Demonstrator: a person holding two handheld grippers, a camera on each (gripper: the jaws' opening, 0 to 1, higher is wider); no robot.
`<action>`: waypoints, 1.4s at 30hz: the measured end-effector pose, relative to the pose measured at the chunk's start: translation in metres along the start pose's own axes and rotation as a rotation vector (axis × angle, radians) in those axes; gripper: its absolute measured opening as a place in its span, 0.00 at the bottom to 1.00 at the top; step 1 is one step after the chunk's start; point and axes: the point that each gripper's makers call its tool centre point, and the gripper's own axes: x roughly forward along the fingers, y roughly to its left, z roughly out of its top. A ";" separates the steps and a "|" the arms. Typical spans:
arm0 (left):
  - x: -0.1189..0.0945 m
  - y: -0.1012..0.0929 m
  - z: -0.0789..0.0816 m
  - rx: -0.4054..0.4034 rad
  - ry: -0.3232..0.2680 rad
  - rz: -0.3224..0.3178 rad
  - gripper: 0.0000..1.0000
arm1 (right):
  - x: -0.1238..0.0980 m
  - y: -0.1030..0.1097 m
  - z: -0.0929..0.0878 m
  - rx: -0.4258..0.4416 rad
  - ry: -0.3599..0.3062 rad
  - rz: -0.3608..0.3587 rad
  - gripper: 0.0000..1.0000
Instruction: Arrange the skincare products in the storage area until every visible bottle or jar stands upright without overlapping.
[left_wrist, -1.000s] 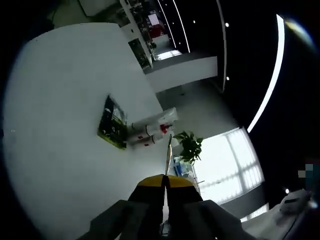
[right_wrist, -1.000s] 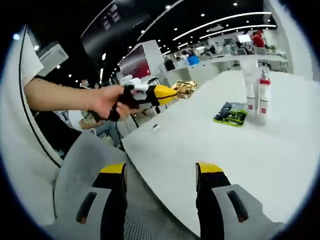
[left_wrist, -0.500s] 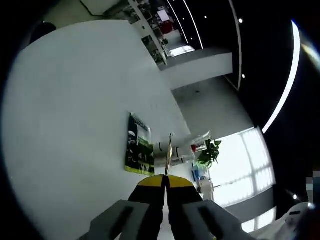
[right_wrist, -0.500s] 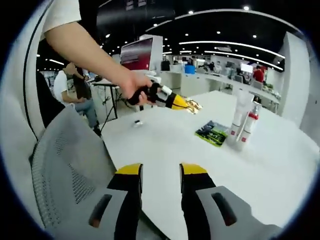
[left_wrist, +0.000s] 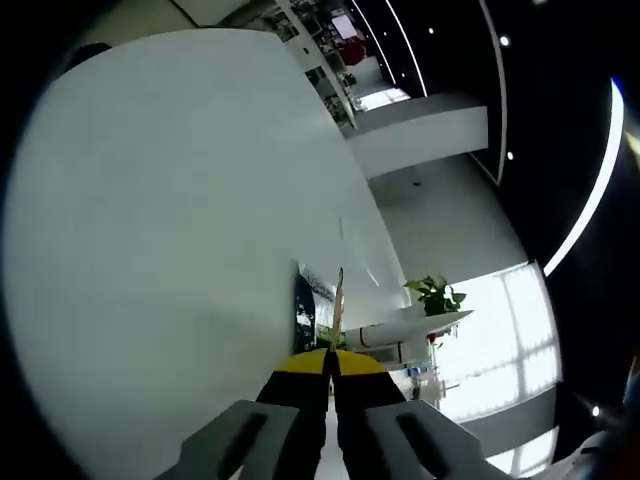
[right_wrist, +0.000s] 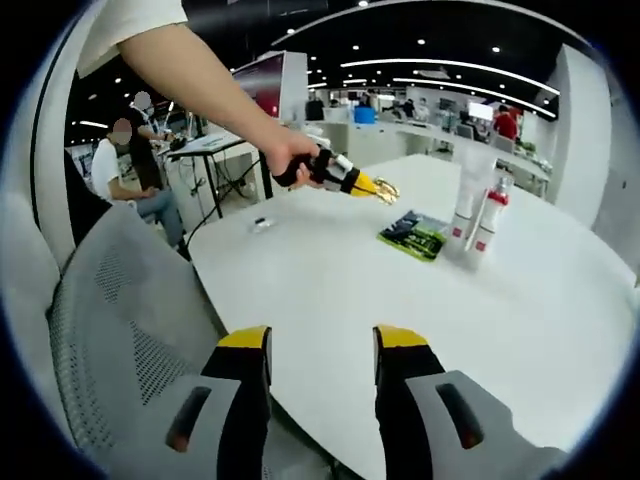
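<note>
With the left gripper closed on nothing and the right gripper half open and empty, it is best to approach slowly the white tube and red-capped bottle, standing just beside the green packet on the table.

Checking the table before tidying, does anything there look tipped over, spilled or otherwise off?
Nothing spilled. The white tube and red-capped bottle stand upright close together; a dark green packet lies flat beside them.
</note>
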 end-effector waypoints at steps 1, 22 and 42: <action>0.003 0.002 0.001 -0.004 0.006 0.000 0.01 | 0.000 0.000 -0.001 0.000 0.004 -0.002 0.39; 0.033 0.029 0.021 0.084 0.091 0.172 0.02 | 0.002 -0.004 -0.012 0.011 0.061 -0.015 0.39; 0.031 0.041 0.029 0.222 0.199 0.374 0.08 | 0.002 -0.004 -0.010 0.033 0.045 -0.013 0.43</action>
